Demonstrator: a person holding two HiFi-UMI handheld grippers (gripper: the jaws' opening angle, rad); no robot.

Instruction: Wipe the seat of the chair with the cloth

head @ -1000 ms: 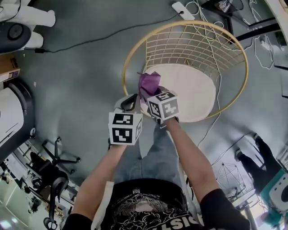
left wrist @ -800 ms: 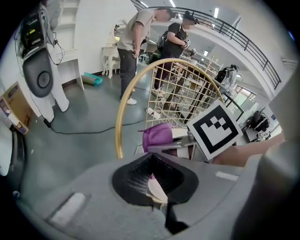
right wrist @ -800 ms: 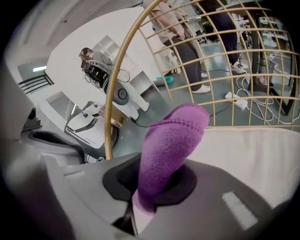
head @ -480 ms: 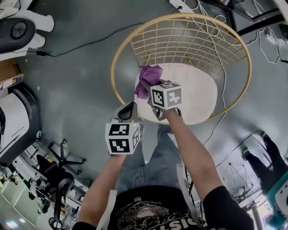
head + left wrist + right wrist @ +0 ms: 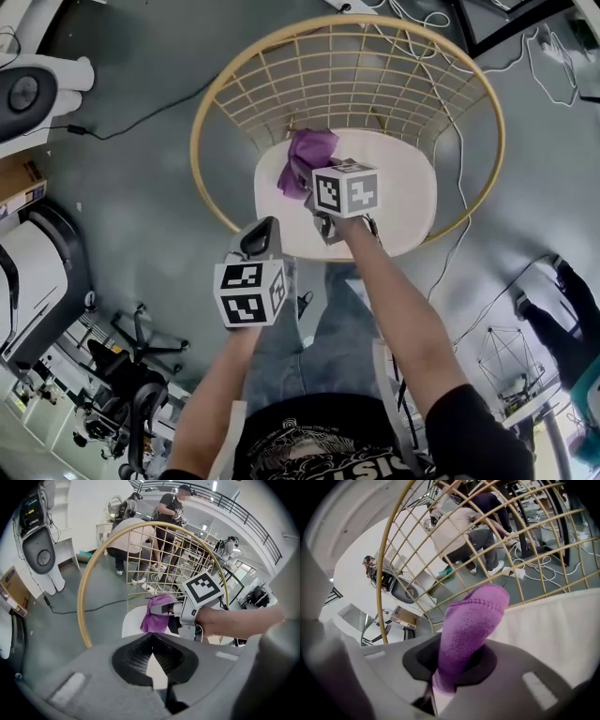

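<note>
Right gripper (image 5: 449,670): clamped on 1 purple terry cloth (image 5: 471,630) — held over far-left part of cream round seat (image 5: 403,202) of gold wire chair (image 5: 208,112). Remaining seat: rightward, nearer. Left gripper (image 5: 152,656): closed, empty, at seat's near edge.

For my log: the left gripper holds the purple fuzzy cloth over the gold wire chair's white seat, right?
No, the right gripper holds the purple fuzzy cloth over the gold wire chair's white seat; the right gripper view shows it clamped.
</note>
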